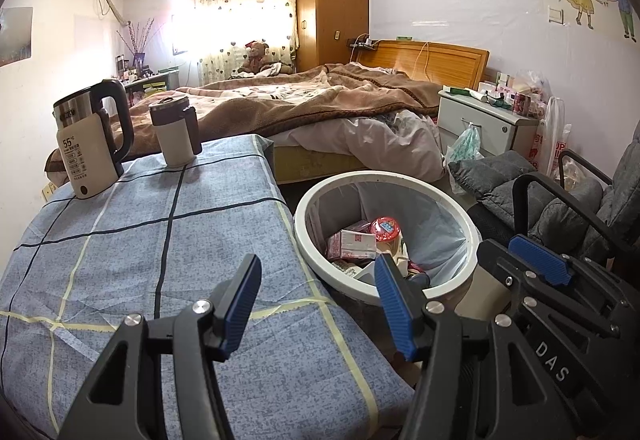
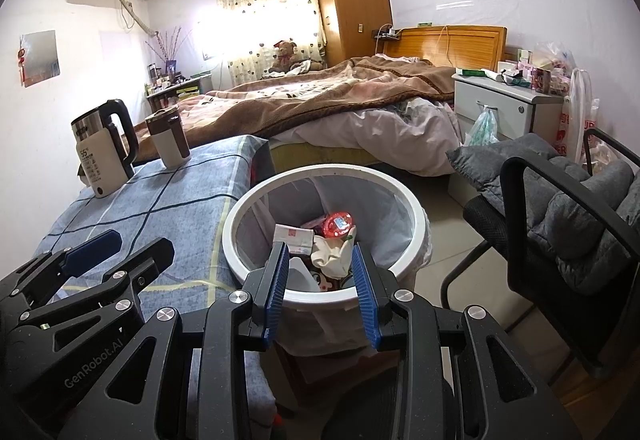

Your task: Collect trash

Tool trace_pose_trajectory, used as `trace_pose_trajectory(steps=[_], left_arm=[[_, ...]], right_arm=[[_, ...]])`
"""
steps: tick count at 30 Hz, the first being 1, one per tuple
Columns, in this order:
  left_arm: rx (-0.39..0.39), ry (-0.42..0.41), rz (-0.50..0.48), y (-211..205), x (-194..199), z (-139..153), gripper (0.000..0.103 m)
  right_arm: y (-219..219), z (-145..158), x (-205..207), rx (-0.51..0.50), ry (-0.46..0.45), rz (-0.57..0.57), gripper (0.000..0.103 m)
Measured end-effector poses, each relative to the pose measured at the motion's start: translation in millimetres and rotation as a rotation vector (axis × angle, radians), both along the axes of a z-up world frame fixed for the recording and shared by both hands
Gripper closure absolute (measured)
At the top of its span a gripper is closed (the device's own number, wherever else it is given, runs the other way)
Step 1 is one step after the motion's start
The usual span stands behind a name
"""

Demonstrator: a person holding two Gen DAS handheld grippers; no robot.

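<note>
Closest to my left camera, the left gripper point(image 1: 316, 304) hangs with its jaws spread wide and nothing between them, one blue finger point(image 1: 240, 304) over the table edge and the other over the rim of the bin point(image 1: 316, 200). My right gripper point(image 2: 320, 292) sits beside it, directly above the near rim of the bin point(image 2: 416, 208); its jaws are also parted and hold nothing. From the left camera I can see the right gripper point(image 1: 540, 260) just to the right of the bin, and from the right camera the left gripper point(image 2: 92, 248) shows over the blue checked tablecloth point(image 2: 160, 208). Down in the bin, which has a pale plastic liner, lies the trash: a pink and white carton point(image 2: 294, 236), a red-lidded cup point(image 2: 339, 225), and a crumpled whitish wrapper point(image 2: 332, 256). The bin stands on the floor, touching or just beside the table's right edge. Farther back on the tablecloth point(image 1: 120, 240) stand a kettle point(image 1: 90, 140) and, just beside it, a brown and cream mug point(image 1: 176, 132), both upright. To the right of the bin is a black chair with grey cushions point(image 2: 568, 208). Beyond everything is an unmade bed point(image 2: 340, 100) with a brown blanket.
</note>
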State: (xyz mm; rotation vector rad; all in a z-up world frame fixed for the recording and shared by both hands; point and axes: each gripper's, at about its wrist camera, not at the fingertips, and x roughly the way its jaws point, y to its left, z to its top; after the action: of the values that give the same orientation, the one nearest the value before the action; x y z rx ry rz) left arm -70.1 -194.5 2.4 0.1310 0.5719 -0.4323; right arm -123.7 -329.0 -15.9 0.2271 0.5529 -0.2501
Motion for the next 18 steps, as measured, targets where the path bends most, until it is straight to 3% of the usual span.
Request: trace_pose_trajectory(steps=[18], left_arm=[[0.002,0.002,-0.003,0.1,0.2,0.0,0.042]], right_arm=[[1.5,2.0,-1.0,-0.001,-0.004,0.002,0.069]])
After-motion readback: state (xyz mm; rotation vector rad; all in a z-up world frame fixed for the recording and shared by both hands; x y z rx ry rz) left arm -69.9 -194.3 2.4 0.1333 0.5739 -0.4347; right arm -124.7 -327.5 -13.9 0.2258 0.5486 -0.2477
